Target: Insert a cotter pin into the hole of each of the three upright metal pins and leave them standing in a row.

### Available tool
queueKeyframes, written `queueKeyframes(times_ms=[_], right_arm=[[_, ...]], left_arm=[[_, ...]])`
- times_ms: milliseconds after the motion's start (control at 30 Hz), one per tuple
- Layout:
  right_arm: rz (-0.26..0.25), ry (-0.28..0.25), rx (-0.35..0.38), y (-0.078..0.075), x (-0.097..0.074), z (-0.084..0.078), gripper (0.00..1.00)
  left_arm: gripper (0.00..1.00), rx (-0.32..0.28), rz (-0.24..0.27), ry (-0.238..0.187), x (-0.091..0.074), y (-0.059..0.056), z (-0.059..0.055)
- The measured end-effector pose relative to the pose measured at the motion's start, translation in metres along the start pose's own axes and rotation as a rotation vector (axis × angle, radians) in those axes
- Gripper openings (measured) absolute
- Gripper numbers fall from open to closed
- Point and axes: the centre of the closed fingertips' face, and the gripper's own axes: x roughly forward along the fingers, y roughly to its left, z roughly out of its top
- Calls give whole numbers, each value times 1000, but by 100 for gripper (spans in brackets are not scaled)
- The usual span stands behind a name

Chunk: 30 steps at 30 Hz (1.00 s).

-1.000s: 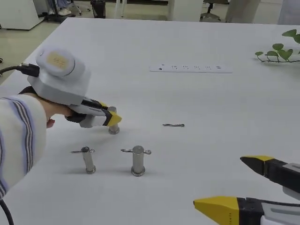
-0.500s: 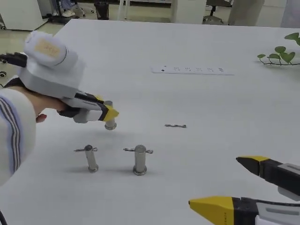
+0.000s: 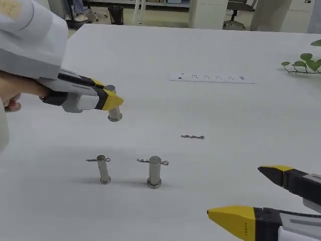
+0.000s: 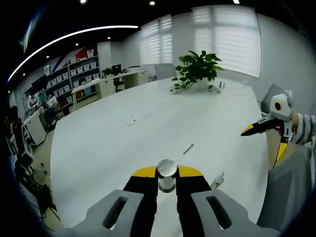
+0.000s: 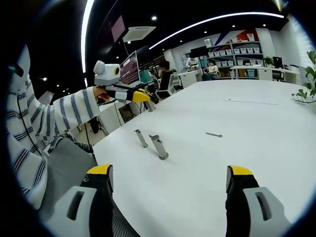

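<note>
My left gripper [image 3: 108, 99] is shut on a bare metal pin [image 3: 114, 110] and holds it upright above the table at the left; the same pin [image 4: 167, 175] stands between the jaws in the left gripper view. Two more pins [image 3: 104, 169] [image 3: 155, 171] stand side by side on the white table [image 3: 241, 115], each with a cotter pin through its head. One loose cotter pin [image 3: 192, 136] lies flat right of them. The right gripper [image 3: 266, 196] hovers open at the near right, with nothing between its fingers. From the right gripper view the standing pins [image 5: 159, 147] lie ahead.
A white power strip [image 3: 211, 78] lies on the far side of the table. Plant leaves [image 3: 303, 63] reach in at the far right edge. Chairs and office furniture stand beyond the table's far edge.
The left gripper has risen with the bare pin, lifting it off the table. The head camera has shifted a little. The right gripper has stayed in place.
</note>
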Motion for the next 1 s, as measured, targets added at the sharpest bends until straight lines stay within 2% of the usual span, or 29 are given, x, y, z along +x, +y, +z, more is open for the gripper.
queueKeyframes(times_ms=[200, 233, 300, 500, 533, 667, 800, 1000], right_arm=[[1, -1, -4, 0, 2, 1, 94], [2, -1, -7, 0, 2, 2, 94], [4, 1, -9, 0, 2, 2, 94], [13, 4, -12, 2, 4, 2, 94], [19, 6, -11, 4, 4, 1, 94], [25, 13, -8, 4, 7, 0, 94], [33, 19, -8, 5, 9, 0, 94], [54, 15, 20, 8, 13, 1, 94]], left_arm=[[9, 21, -10, -22, -26, -17, 0], [9, 24, -10, -23, -26, -13, -1], [9, 26, -8, -24, -31, -14, -3], [9, 30, -9, -30, -49, -30, -11], [9, 57, -6, -31, -51, -33, -13], [9, 73, -13, -28, -55, -45, -18], [9, 64, -60, -43, -55, -61, -21], [9, 55, -117, -32, -44, -85, -33]])
